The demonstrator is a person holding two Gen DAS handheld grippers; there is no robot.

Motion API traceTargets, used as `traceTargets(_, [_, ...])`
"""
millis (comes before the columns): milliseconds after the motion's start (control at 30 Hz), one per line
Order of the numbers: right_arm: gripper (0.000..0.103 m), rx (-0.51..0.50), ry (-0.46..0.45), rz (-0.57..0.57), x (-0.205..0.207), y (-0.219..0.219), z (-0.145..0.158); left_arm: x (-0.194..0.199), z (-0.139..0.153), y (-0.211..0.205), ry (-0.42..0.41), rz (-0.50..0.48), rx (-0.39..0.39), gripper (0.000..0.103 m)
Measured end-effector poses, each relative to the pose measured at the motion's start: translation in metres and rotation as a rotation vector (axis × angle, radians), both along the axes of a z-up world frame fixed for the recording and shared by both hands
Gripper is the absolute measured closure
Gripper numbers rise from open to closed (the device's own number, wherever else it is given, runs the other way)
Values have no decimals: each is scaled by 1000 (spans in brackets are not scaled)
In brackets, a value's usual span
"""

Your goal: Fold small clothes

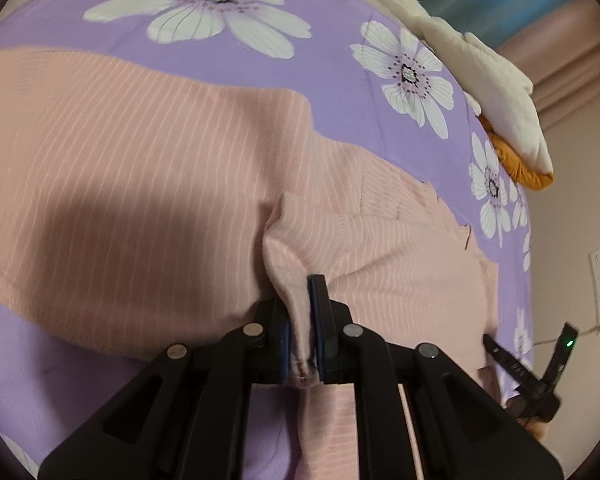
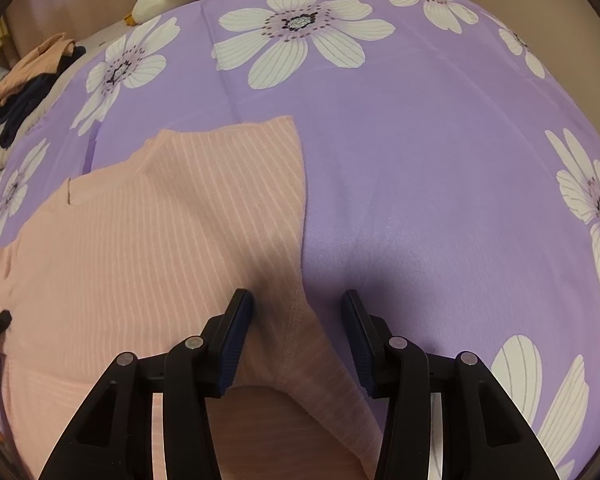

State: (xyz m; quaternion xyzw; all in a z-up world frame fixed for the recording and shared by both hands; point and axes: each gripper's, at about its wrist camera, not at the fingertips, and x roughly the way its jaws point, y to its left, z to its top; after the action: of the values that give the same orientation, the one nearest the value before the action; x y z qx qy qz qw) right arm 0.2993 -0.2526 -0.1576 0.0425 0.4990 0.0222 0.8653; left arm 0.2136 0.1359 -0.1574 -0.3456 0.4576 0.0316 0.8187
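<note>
A pink garment with thin white stripes [image 1: 140,184] lies spread on the purple flowered sheet [image 1: 340,72]. My left gripper [image 1: 300,304] is shut on a raised fold of its edge, and the cloth bunches up between the blue pads. In the right wrist view the same pink garment [image 2: 160,232] fills the lower left. My right gripper [image 2: 296,304] stands open just above it, the garment's right edge running between the fingers without touching either pad. The right gripper [image 1: 540,368] also shows at the far right of the left wrist view.
A white and orange plush toy [image 1: 484,80] lies at the sheet's far edge. A pile of pink and navy clothes [image 2: 32,76] sits off the sheet at the upper left of the right wrist view. Bare purple flowered sheet [image 2: 440,180] stretches right of the garment.
</note>
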Motion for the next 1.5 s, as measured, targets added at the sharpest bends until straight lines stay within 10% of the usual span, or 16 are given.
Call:
traceTargets(400, [57,-10,-5,-5,-1,1,1,-41,24,-5,31,35,15,81])
traceTargets(567, [51,-22,1,-19,-3,1,8,-67,52,-7,-4,48,127,31])
traceTargets(733, [35,13,-26,-10,-23,1,33,-97,79,8,-93,88,99,15])
traceTargets(1067, [15,59,-210,90,-91,19,107,-132,92,31,-109,190,126,8])
traceTargets(1500, [11,145,-254,164,-155,40,107,-147,62,92,-111,348,63,10])
